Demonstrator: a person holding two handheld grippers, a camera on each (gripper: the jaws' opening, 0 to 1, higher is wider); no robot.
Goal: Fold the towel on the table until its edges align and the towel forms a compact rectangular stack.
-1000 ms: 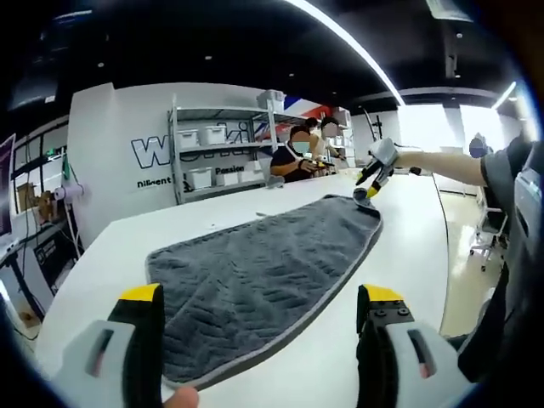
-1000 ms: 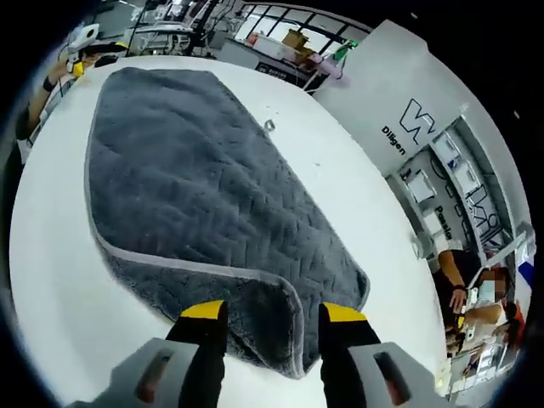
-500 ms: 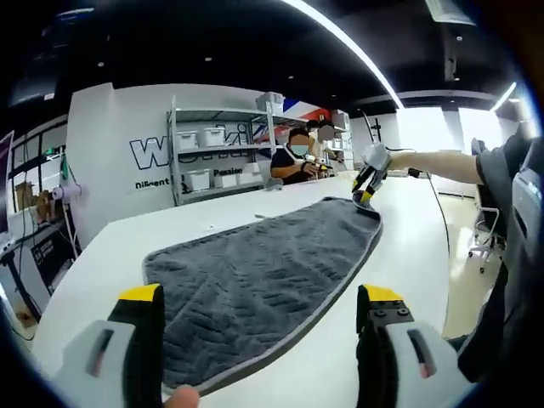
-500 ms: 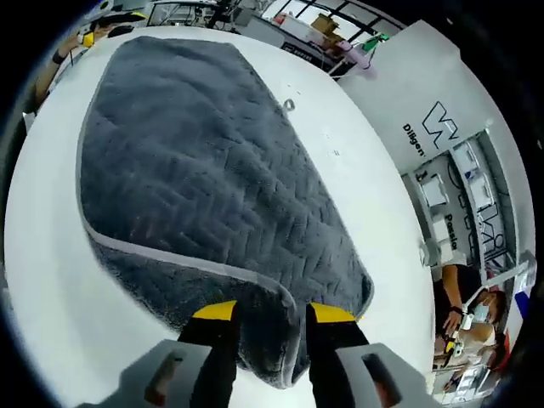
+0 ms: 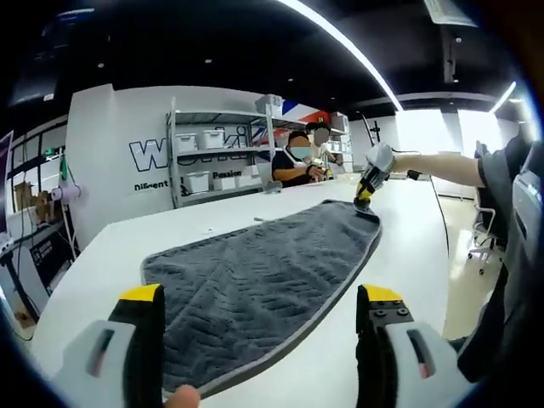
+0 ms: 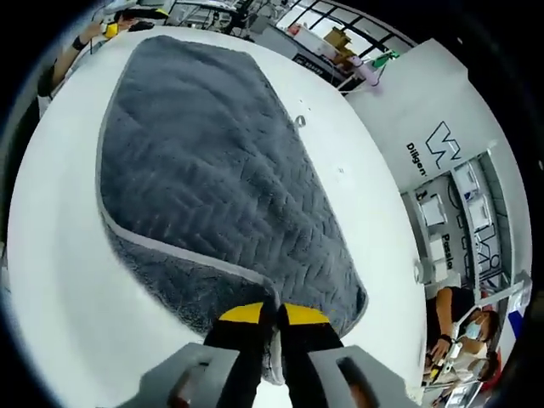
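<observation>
Right gripper [image 6: 270, 319] clamped on near corner of grey towel [image 6: 212, 178], jaws almost closed on the fabric. Left gripper [image 5: 259, 297] spread wide, holding nothing. Towel spread flat on white table [image 5: 110, 238].

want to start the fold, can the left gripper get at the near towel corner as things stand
Probably yes. The left gripper is open, its jaws straddling the towel's near edge, with bare table around and nothing between. The right gripper already pinches the far corner.
</observation>
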